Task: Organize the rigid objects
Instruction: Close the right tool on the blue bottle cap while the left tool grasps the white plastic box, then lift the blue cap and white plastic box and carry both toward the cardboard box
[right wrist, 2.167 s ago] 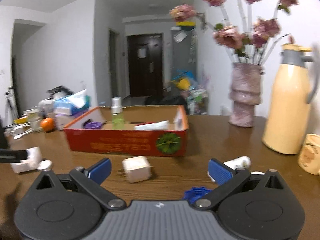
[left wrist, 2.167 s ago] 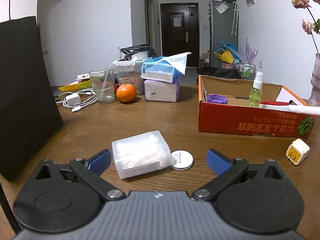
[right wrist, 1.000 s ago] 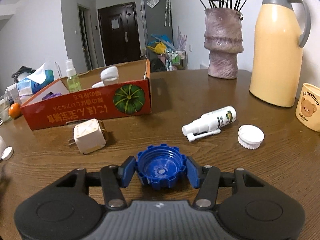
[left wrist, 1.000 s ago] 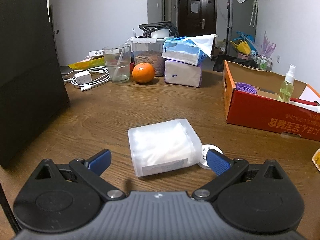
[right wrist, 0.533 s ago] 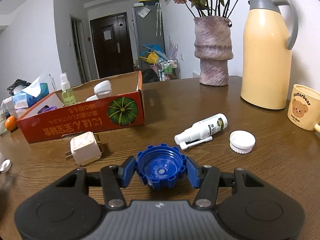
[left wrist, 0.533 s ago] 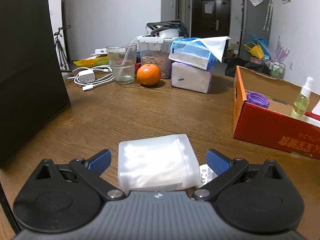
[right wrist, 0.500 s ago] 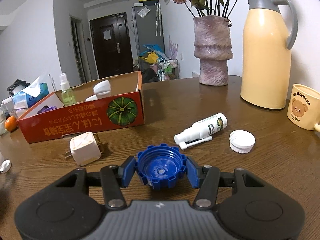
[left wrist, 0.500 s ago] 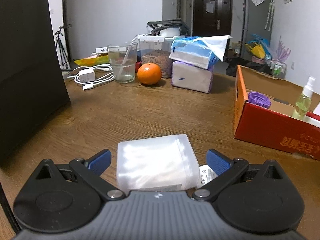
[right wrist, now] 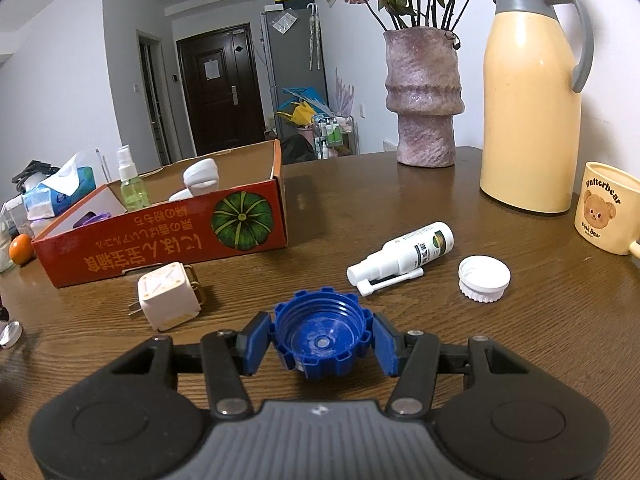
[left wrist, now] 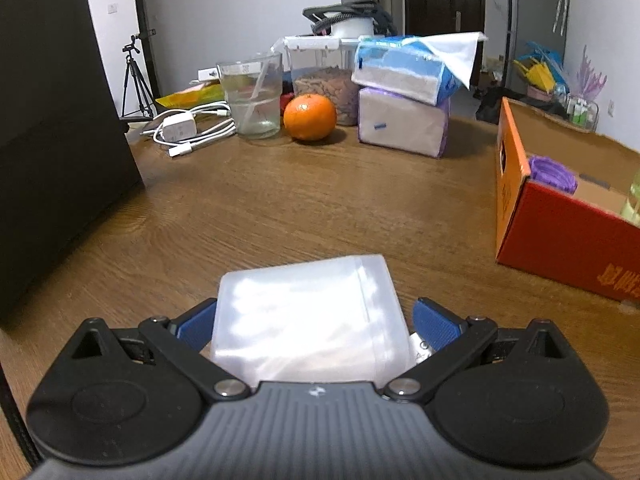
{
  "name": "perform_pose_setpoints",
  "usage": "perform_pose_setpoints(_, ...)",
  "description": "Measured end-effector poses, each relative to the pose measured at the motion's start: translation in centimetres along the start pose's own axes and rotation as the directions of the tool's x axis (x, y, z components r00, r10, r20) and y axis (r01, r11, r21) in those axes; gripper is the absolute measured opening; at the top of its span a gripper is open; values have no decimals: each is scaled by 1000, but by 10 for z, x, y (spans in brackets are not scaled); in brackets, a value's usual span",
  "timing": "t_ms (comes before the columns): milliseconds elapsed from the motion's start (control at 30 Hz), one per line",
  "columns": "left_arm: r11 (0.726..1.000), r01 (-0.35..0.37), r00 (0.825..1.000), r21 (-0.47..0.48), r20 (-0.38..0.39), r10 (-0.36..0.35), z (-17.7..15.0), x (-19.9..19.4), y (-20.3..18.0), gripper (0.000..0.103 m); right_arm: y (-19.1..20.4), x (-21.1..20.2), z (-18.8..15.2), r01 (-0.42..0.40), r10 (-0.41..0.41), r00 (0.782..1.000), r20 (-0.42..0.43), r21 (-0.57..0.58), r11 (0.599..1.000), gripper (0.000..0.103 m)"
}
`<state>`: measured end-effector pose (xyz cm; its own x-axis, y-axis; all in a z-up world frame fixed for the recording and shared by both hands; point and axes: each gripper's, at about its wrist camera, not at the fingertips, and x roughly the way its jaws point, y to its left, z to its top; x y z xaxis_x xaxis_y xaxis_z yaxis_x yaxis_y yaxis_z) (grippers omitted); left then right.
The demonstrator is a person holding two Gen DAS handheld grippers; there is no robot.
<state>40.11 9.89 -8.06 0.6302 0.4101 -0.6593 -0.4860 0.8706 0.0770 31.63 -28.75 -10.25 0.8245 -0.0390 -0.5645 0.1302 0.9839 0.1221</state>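
A translucent white plastic box (left wrist: 304,304) lies on the wooden table, reaching in between the fingers of my left gripper (left wrist: 315,322). The jaws stand wide on either side of it, the left blue pad (left wrist: 196,324) at its edge, the right pad (left wrist: 434,322) a little clear. A small white disc (left wrist: 420,350) peeks out beside the box. My right gripper (right wrist: 320,342) is shut on a blue ribbed cap (right wrist: 320,336), open side up, just above the table. The red cardboard box (right wrist: 160,240) holds a spray bottle and other items.
A white plug adapter (right wrist: 168,296), a white spray bottle (right wrist: 404,256) and a white cap (right wrist: 484,278) lie near the right gripper. A thermos (right wrist: 528,100), vase (right wrist: 424,96) and mug (right wrist: 604,208) stand behind. A black bag (left wrist: 60,140), glass (left wrist: 252,96), orange (left wrist: 310,117) and tissue packs (left wrist: 404,120) surround the left side.
My left gripper has moved forward and lower, so the plastic box now sits between its fingers and mostly hides the disc. The right gripper closed on the blue cap and has held still since.
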Motion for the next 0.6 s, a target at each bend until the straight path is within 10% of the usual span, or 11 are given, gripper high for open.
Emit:
perform_pose_setpoints(233, 1000, 11, 1000, 1, -16, -11, -1, 3, 4, 85, 0, 0, 0, 0, 0, 1000, 1, 0, 1000, 53)
perform_pose_setpoints(600, 998, 23, 1000, 56, 10, -24, -4, -4, -1, 85, 0, -1, 0, 1, -1, 1000, 10, 1, 1000, 53)
